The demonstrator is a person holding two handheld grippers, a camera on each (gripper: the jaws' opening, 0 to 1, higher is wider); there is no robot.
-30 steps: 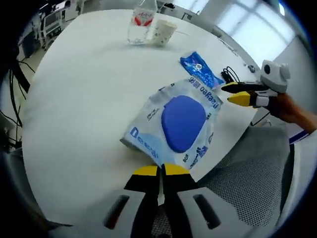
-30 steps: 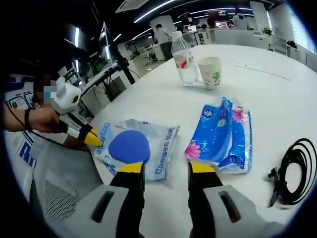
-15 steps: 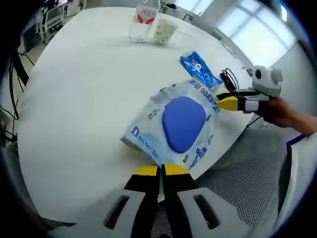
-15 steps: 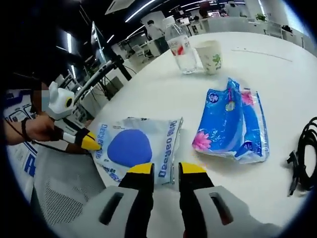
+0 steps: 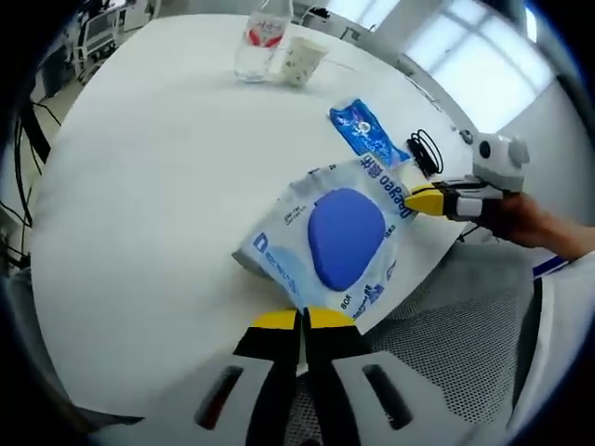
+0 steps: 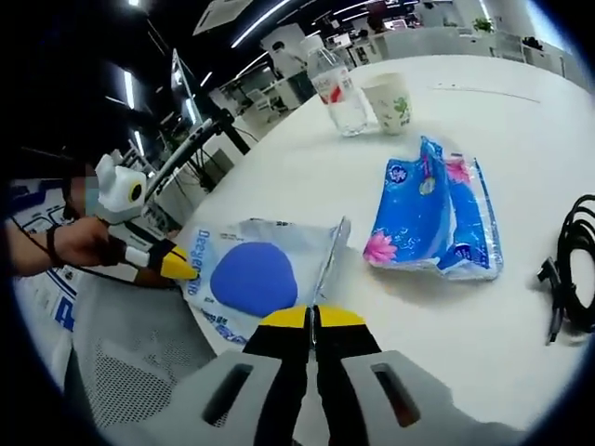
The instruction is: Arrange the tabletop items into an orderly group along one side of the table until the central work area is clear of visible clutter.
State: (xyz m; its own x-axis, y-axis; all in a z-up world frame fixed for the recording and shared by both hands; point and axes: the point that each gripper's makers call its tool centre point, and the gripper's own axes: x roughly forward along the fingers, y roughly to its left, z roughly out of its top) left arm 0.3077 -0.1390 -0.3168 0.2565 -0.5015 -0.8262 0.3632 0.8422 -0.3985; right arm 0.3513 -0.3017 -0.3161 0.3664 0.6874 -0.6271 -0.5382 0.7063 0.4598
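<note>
An open-plan office with ceiling lights and far desks surrounds a large white round table [image 5: 139, 186]. Near its edge lies the biggest item, a pale wipes pack with a blue oval lid [image 5: 346, 237]; both grippers hold it at opposite edges. The left gripper [image 5: 299, 321] has its yellow tips pressed together on the pack's near edge, and the right gripper [image 6: 311, 319] is likewise clamped on the edge facing it, jaws meeting with no gap. Just beyond the pack sits a blue tissue packet [image 6: 437, 214], apart from it. A coiled black cable [image 6: 572, 269] lies by the table's edge. At the far side a clear water bottle [image 6: 337, 88] and a paper cup [image 6: 388, 100] stand upright, side by side.

Moving the pack well probably means lifting both ends evenly so the soft film does not sag or tear, keeping it low, clearing the tissue packet, and setting it down next to the bottle and cup before letting go.
</note>
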